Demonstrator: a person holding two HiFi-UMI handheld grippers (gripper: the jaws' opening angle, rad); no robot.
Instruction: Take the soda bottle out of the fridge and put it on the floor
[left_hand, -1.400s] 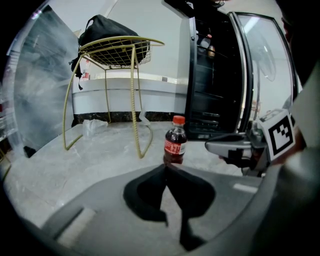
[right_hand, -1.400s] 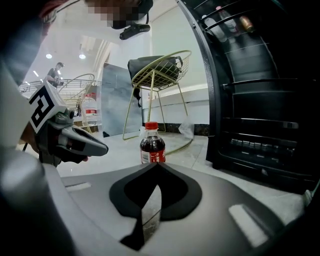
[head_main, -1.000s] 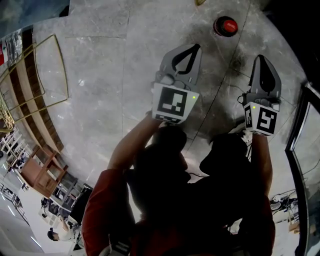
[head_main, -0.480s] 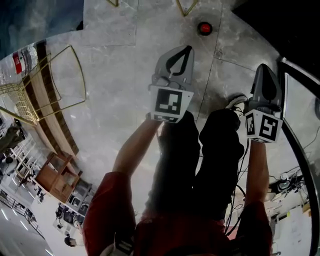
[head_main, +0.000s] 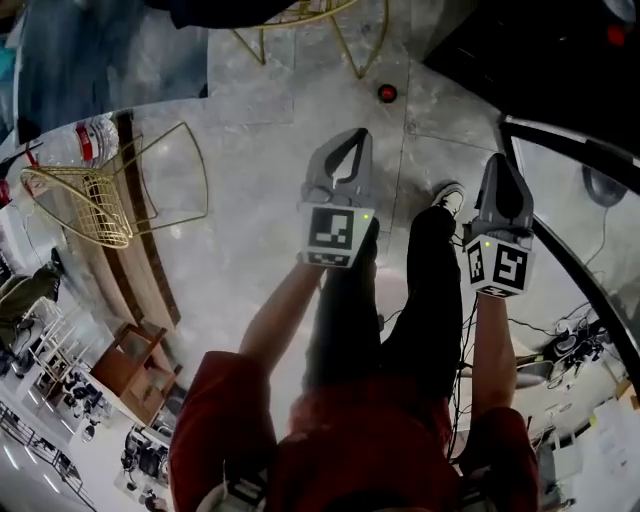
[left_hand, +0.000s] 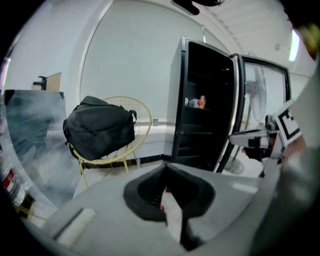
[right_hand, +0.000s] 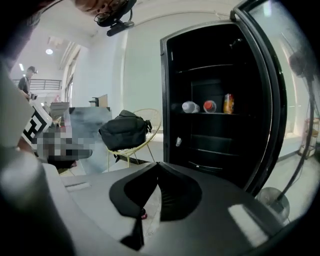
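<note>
Bottle (head_main: 387, 93) on floor (head_main: 260, 190), well beyond fingers (head_main: 328, 170) of left gripper (head_main: 357, 135), right gripper (head_main: 497, 160)

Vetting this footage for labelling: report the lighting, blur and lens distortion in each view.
Head view: strong fisheye bending, soft glare on the grey marble floor. Left gripper view: dark corners, the left gripper near the lens blurred, the tall black open fridge underexposed inside. Right gripper view: the same dark interior, yet the small bright items on its shelf are visible.
</note>
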